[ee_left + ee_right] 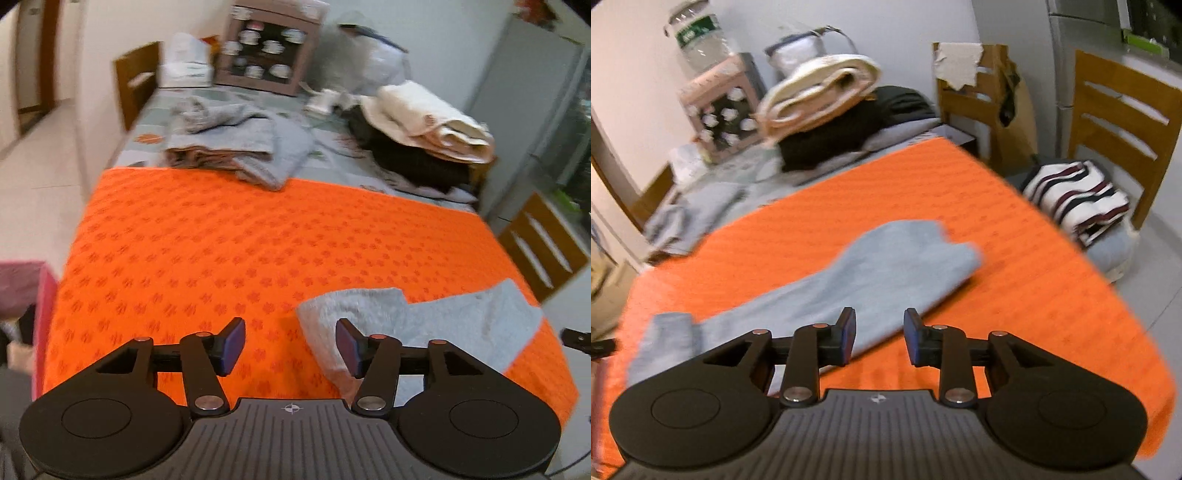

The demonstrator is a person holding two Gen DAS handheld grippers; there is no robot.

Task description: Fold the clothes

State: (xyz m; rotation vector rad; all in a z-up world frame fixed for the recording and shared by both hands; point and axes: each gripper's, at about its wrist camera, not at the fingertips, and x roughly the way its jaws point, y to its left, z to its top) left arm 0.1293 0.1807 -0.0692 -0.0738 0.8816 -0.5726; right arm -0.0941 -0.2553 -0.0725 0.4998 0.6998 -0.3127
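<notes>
A light blue-grey garment (pixel 424 325) lies folded in a long strip on the orange patterned cloth (pixel 229 251) near the table's front right. It shows in the right wrist view (pixel 879 273) stretching from front left to middle. My left gripper (pixel 290 345) is open and empty above the garment's left end; its right finger overlaps the fabric edge. My right gripper (pixel 880 338) is open and empty just above the garment's near edge on the orange cloth (pixel 1015 258).
Grey folded clothes (pixel 236 147), a cream blanket on dark clothes (pixel 424 114) and a pink box (pixel 266 55) sit at the table's far end. A striped garment (pixel 1078 199) lies on a wooden chair (pixel 1119 110) at the right. Another chair (pixel 543 243) stands beside the table.
</notes>
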